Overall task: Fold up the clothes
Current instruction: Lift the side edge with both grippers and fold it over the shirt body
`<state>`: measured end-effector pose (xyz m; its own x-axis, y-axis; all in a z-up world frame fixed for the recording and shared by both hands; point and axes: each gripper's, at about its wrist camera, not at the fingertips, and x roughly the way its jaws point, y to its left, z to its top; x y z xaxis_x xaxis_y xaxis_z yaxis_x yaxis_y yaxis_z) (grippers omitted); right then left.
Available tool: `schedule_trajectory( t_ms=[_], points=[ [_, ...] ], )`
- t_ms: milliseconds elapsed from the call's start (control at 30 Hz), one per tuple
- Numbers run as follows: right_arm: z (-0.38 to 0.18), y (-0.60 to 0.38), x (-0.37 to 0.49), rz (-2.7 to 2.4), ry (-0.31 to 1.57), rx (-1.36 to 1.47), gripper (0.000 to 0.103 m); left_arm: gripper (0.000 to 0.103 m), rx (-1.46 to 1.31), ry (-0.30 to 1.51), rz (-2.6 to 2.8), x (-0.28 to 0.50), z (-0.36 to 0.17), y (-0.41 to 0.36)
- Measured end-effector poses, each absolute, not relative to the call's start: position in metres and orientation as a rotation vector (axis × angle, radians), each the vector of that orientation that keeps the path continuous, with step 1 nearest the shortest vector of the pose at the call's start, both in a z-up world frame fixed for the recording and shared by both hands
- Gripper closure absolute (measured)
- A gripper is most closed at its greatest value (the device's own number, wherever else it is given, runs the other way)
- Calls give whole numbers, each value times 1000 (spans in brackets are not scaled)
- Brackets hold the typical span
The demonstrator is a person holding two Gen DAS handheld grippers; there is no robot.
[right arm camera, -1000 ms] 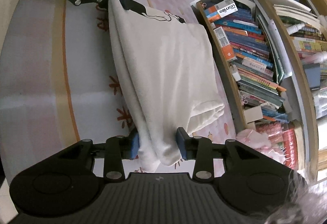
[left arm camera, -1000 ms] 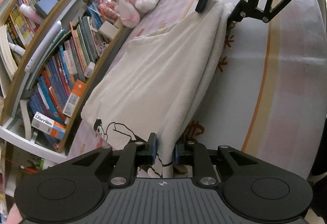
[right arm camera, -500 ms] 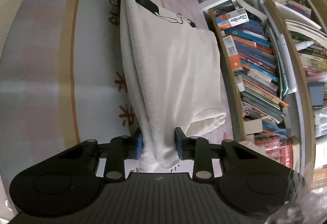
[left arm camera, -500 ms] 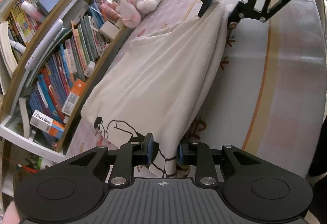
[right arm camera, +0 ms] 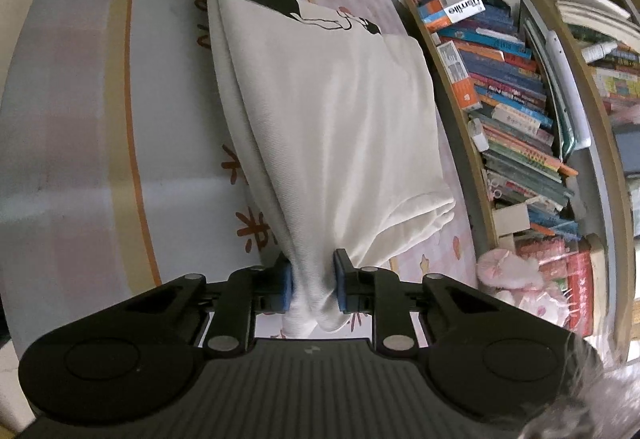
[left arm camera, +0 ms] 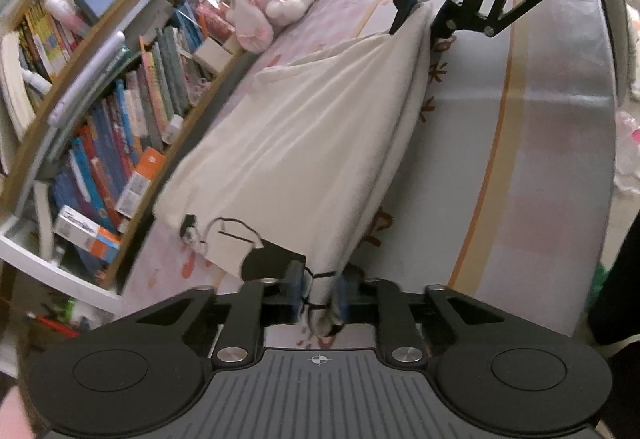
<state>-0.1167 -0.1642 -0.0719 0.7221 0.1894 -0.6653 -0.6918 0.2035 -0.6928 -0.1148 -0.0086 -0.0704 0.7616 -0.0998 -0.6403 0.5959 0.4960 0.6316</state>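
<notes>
Bedroom, pastel bedspread [left arm camera: 540,143] beside a crammed bookshelf [left arm camera: 100,111] | cream garment [left arm camera: 312,143] was stretched over the bedspread, its loose edge lying toward the bookshelf | left gripper [left arm camera: 319,293] pinched tight on the printed end | right gripper [right arm camera: 312,285] clamped on the bunched far end, away from the print

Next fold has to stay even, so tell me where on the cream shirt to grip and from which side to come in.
Grip the cream shirt at its two bunched ends, where the left gripper and right gripper pinch it now. Come in endwise, along the raised ridge; the rest drapes toward the bookshelf.
</notes>
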Motion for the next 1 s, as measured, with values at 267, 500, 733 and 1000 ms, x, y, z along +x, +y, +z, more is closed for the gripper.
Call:
schedule_trajectory(
  t_ms=[267, 500, 733, 1000],
  points=[
    [-45, -161, -122, 705, 629, -1101, 88, 98, 830, 637, -519, -115, -41, 13],
    [-12, -163, -149, 797, 812, -958, 88, 98, 701, 753, -701, -136, 0, 33],
    [31, -163, -178, 881, 1041, -849, 88, 98, 583, 848, -866, -161, 37, 45],
    [80, -164, -183, 920, 1070, -740, 89, 98, 471, 825, -851, -147, 79, 62]
  ],
)
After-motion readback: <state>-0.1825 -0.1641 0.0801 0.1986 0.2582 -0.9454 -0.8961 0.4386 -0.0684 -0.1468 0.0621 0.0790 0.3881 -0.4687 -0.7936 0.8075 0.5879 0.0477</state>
